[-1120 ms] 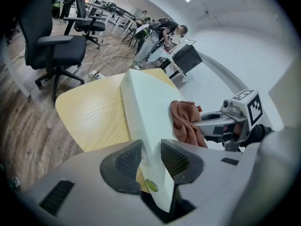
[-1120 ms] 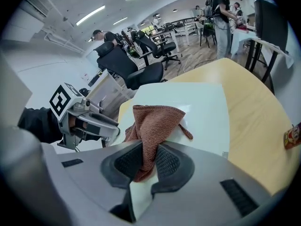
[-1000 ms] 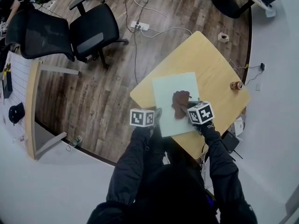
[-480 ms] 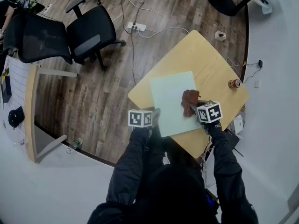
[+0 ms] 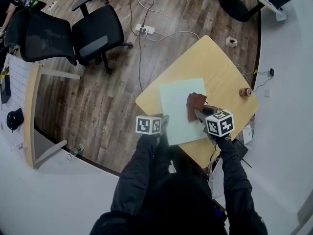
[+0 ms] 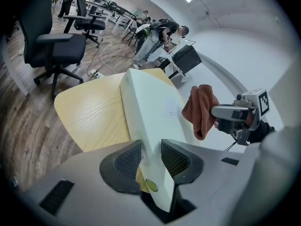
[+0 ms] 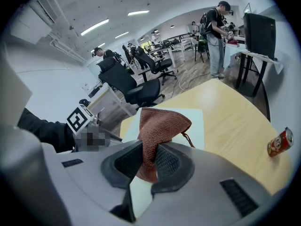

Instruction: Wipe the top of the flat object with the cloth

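A pale green flat board (image 5: 177, 106) lies on the round wooden table (image 5: 222, 67). My left gripper (image 5: 164, 122) is shut on the board's near edge; in the left gripper view its pads (image 6: 174, 158) press both faces of the board (image 6: 150, 98). My right gripper (image 5: 199, 114) is shut on a brown cloth (image 5: 196, 104). The cloth (image 7: 159, 125) hangs bunched from the jaws, lifted off the board (image 7: 194, 121) near its right side. From the left gripper view the cloth (image 6: 201, 108) dangles in the air beside the board.
A red drink can (image 5: 245, 92) stands near the table's right edge and shows again as a can (image 7: 279, 142) in the right gripper view. Black office chairs (image 5: 93, 33) and floor cables (image 5: 146, 28) lie beyond the table. A person (image 7: 217, 32) stands at a far desk.
The right gripper has slid the cloth rightward across the board, then risen with it. The cloth, spread flat before, now hangs bunched. The left gripper has stayed put.
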Action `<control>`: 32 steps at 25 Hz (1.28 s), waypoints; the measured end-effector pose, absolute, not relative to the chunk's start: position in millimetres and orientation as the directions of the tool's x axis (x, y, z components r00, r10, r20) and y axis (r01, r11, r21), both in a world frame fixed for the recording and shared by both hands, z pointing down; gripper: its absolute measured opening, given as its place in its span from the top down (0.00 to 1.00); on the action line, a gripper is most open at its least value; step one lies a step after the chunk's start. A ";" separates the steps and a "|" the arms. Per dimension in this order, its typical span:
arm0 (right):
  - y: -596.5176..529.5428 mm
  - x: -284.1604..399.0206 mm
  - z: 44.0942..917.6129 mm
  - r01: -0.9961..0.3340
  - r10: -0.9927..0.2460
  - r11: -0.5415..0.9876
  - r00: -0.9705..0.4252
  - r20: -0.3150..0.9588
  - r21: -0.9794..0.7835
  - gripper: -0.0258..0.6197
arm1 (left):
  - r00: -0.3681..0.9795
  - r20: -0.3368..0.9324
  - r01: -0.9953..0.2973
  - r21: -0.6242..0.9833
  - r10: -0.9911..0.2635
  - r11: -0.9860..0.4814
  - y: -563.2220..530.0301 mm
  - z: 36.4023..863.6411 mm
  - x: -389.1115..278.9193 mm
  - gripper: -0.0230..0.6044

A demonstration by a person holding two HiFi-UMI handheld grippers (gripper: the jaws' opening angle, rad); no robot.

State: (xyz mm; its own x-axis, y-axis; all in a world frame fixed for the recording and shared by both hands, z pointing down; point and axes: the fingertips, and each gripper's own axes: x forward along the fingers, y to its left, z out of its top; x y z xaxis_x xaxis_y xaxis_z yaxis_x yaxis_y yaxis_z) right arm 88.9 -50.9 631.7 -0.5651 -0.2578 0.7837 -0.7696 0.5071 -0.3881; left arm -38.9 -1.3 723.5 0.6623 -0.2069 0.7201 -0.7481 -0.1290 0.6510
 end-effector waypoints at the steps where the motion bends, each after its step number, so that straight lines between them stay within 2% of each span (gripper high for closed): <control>1: -53.4 77.3 626.9 -0.755 -0.256 0.518 -0.586 0.769 -0.402 0.85 | 0.662 0.720 -0.748 0.651 -0.206 -0.129 -1.2 723.5 -39.0 0.73; 7: -69.2 4.9 619.0 -0.662 -0.201 0.577 -0.682 0.703 -0.478 0.85 | 0.667 0.718 -0.744 0.656 -0.200 -0.128 -2.1 723.5 -38.7 0.73; 14: -68.8 -45.8 645.7 -0.599 -0.087 0.595 -0.710 0.699 -0.535 0.85 | 0.674 0.714 -0.738 0.662 -0.189 -0.131 -2.6 724.0 -40.1 0.73; 18: -62.3 -41.7 674.8 -0.630 -0.056 0.574 -0.668 0.742 -0.524 0.85 | 0.680 0.710 -0.733 0.667 -0.183 -0.133 -1.8 725.4 -40.2 0.73; 32: -64.4 22.1 695.3 -0.736 -0.111 0.489 -0.585 0.803 -0.469 0.85 | 0.686 0.705 -0.727 0.675 -0.181 -0.127 -3.6 726.6 -43.6 0.72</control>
